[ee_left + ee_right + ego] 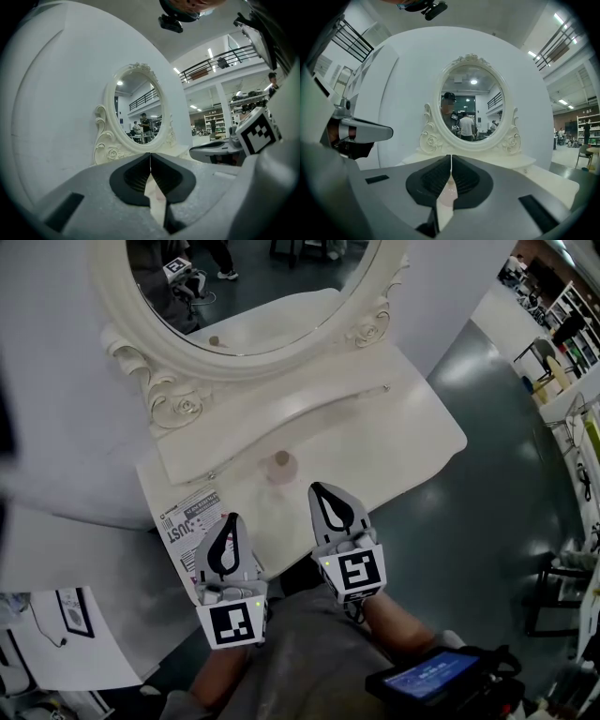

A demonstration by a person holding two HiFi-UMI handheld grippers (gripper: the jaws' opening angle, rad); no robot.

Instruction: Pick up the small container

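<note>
Head view: small round pinkish container with a tan top [280, 465] stands upright on the cream-white carved dressing table [412, 432], below the oval white-framed mirror [262, 282]. It sits just ahead of the right gripper [321, 489] fingertips, slightly to their left. From the left gripper [230, 519] fingertips it is farther ahead and off to their right. Neither gripper touches it. Black-and-white printed paper sheet [190, 519] lies on the table just left of the left fingers. Both grippers sit low at the table's near edge, pointing toward the mirror.

Left gripper view: black ribbed pads [138, 176] clenched tip to tip, nothing between them. Pale table surface with a pinkish blur shows through the slot behind the tips; cannot tell whether that is the container.

Right gripper view: pads [464, 178] pressed together at the tips, empty. Pinkish rounded shape shows through the gap below where they meet. Probably the container, lying beyond the fingers, not in them.

Progress: no part of the pick-up is done. Container is on the table, ungrasped. Left to do, by my reading:
- part the right jaws
- advance until the container stands between the pads
- close on it
- lift
</note>
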